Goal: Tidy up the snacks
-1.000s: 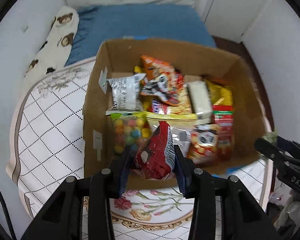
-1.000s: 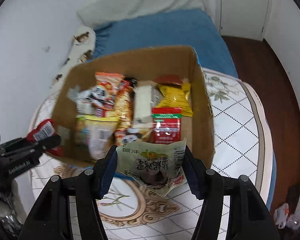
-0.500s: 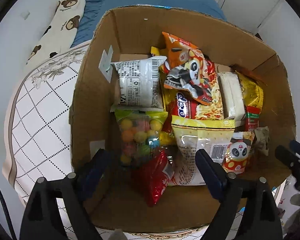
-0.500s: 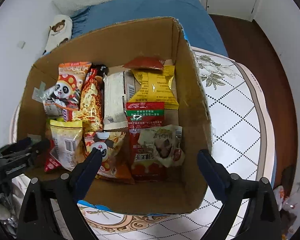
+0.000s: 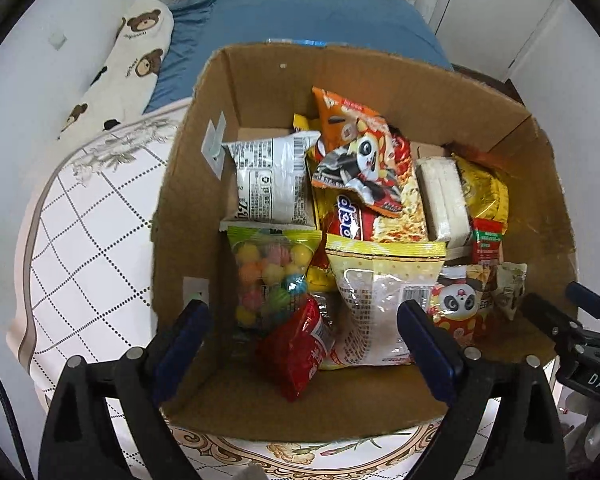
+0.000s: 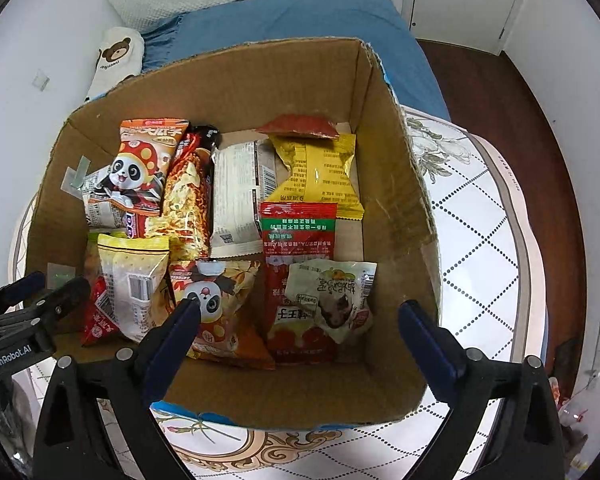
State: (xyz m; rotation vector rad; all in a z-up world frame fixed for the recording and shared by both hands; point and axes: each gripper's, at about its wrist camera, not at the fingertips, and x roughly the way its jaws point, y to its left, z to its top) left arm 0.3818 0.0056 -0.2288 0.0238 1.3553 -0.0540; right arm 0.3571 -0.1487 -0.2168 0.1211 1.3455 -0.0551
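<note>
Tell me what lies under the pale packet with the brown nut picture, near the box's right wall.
The pale packet rests on a red packet, itself lying on the cardboard box floor. Whatever is beneath that stays covered.

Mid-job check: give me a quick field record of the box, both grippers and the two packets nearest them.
container: open cardboard box on a patterned cloth, many snack packets inside
left gripper: jaws have just been opening; wide now, pads clear of everything
red packet: lying free in the box's near left corner, under the left gripper
right gripper: jaws have just been opening; wide now, nothing pressed
pale green-white packet: resting on a red packet at the box's near right
held items: none
</note>
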